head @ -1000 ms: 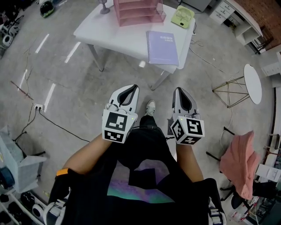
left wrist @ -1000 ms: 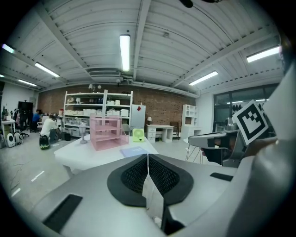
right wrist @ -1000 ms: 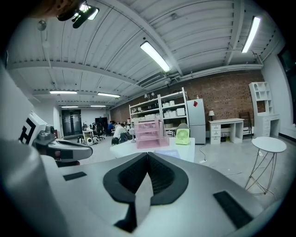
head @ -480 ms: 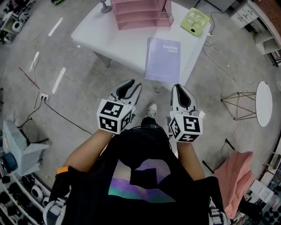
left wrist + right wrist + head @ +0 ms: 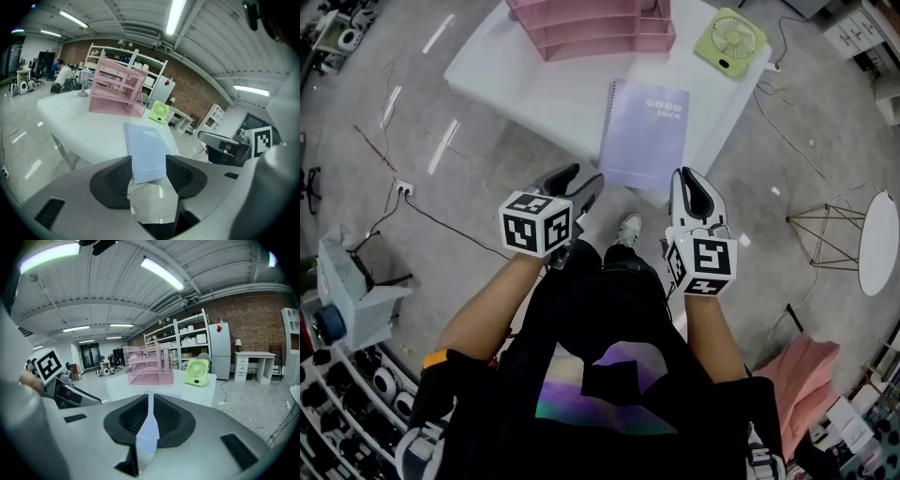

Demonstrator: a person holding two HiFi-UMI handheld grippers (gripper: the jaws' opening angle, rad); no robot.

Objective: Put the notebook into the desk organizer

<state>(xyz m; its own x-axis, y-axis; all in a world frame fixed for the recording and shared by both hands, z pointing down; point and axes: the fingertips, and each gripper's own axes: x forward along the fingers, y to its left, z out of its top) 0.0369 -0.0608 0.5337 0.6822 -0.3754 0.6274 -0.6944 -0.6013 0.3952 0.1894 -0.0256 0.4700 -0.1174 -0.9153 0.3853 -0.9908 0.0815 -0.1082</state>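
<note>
A lavender spiral notebook (image 5: 645, 131) lies flat near the front edge of the white table (image 5: 516, 70); the left gripper view has the notebook (image 5: 147, 151) just beyond the jaws. The pink desk organizer (image 5: 591, 23) stands at the table's back, also seen as the organizer (image 5: 117, 89) and the organizer (image 5: 146, 364). My left gripper (image 5: 581, 178) hangs short of the table, its jaws opening with nothing between them. My right gripper (image 5: 692, 180) is shut and empty, level with the notebook's near right corner.
A green desk fan (image 5: 729, 39) sits at the table's back right. On the floor are a round white side table (image 5: 881, 239), a pink cloth (image 5: 806, 375), a power strip with cable (image 5: 403, 189) and shelving at the left. The person's shoe (image 5: 626, 228) shows between the grippers.
Both grippers have come closer to the table and notebook. The left gripper's jaws have gone from shut to spread apart, and its marker cube has turned. The right jaws stay together.
</note>
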